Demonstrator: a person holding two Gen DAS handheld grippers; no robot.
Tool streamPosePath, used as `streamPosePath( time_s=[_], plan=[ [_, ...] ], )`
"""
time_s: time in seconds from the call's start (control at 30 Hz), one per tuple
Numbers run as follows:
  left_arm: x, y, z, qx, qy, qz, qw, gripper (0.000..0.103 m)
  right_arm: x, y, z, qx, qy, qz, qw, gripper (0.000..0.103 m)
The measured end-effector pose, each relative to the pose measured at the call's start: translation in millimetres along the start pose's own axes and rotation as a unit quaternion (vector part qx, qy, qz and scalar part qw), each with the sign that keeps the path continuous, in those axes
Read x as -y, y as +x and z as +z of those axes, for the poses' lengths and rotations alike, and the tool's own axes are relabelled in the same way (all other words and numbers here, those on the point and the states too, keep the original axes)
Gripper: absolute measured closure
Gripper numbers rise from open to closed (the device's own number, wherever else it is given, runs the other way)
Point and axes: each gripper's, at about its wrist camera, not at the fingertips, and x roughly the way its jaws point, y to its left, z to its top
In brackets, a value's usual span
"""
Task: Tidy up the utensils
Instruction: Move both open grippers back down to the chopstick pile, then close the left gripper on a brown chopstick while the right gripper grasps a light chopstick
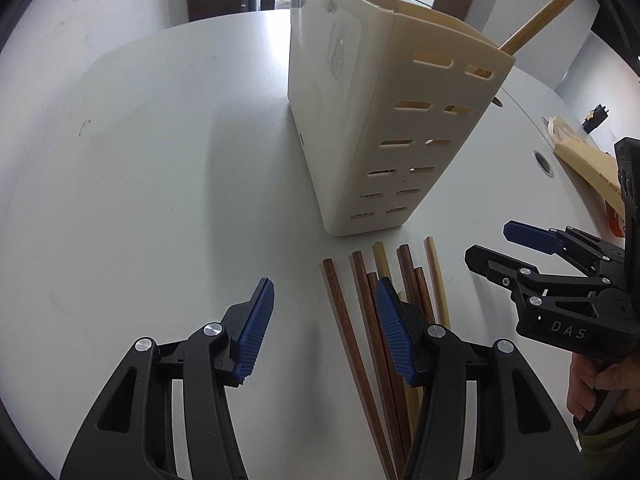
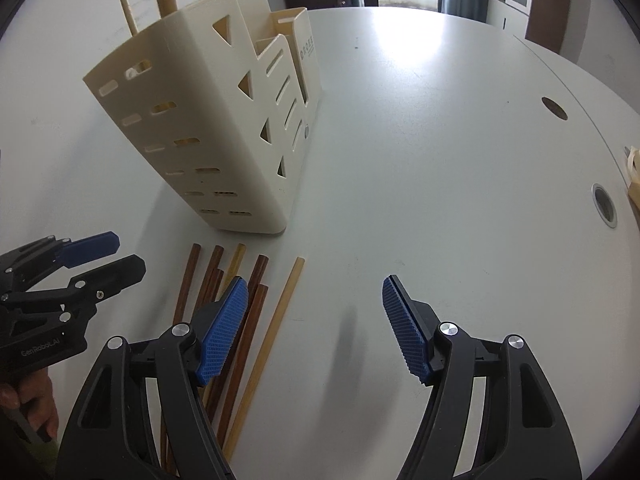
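Observation:
A cream utensil holder (image 1: pixel 360 120) with slotted sides stands on the white table (image 1: pixel 140 160); it also shows in the right wrist view (image 2: pixel 224 128). Light wooden sticks (image 1: pixel 548 14) stand in it. Several chopsticks, dark brown (image 1: pixel 344 320) and pale (image 1: pixel 436 280), lie side by side on the table in front of the holder, also seen from the right (image 2: pixel 276 320). My left gripper (image 1: pixel 326 316) is open and empty, low over the chopsticks' left edge. My right gripper (image 2: pixel 314 320) is open and empty, just right of the chopsticks.
A tan paper bag (image 1: pixel 588 164) lies at the table's right edge beside a round cable hole (image 1: pixel 543 162). Another cable hole (image 2: pixel 554 108) sits farther back. A wall, doors and a window lie beyond the table.

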Motion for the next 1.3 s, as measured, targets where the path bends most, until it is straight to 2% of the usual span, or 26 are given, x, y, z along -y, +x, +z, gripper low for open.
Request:
streamPosePath(
  time_s=[0.13, 0.27, 0.4, 0.53, 0.7, 0.83, 1.1, 1.3],
  plan=[
    [-2.4, 9.0, 4.1, -0.009, -0.004, -0.003, 1.0000, 0.053, -0.4, 18.4, 0.9, -0.014, 0.004, -0.003, 1.000, 0.040],
    [-1.7, 19.3, 4.3, -0.019, -0.001, 0.001, 0.9998, 0.058, -3.6, 23.5, 3.1, -0.014, -0.001, -0.003, 1.000, 0.042],
    [-4.0, 22.8, 4.4, -0.010, -0.013, 0.009, 0.9998, 0.068, -8.4, 30.8, -0.2, -0.019, -0.003, -0.006, 1.000, 0.053],
    [2.8, 31.4, 3.9, -0.023, -0.003, -0.002, 0.9997, 0.068, -10.9, 39.2, -4.9, -0.025, -0.005, -0.008, 1.000, 0.053],
    [13.7, 43.9, 2.2, -0.036, 0.010, 0.011, 0.9993, 0.068, -9.9, 50.8, -8.4, -0.033, -0.003, -0.012, 0.999, 0.055],
    [15.2, 50.0, 2.6, -0.038, 0.012, 0.014, 0.9991, 0.071, -10.4, 53.0, -10.6, -0.029, -0.004, -0.015, 0.999, 0.065],
    [22.3, 56.2, 5.2, -0.042, 0.024, 0.034, 0.9983, 0.073, -24.6, 52.5, -15.2, -0.030, -0.027, -0.037, 0.998, 0.067],
    [41.7, 59.7, 4.3, -0.038, 0.046, 0.056, 0.9966, 0.083, -37.0, 51.8, -24.9, -0.023, -0.047, -0.056, 0.997, 0.072]
  ],
)
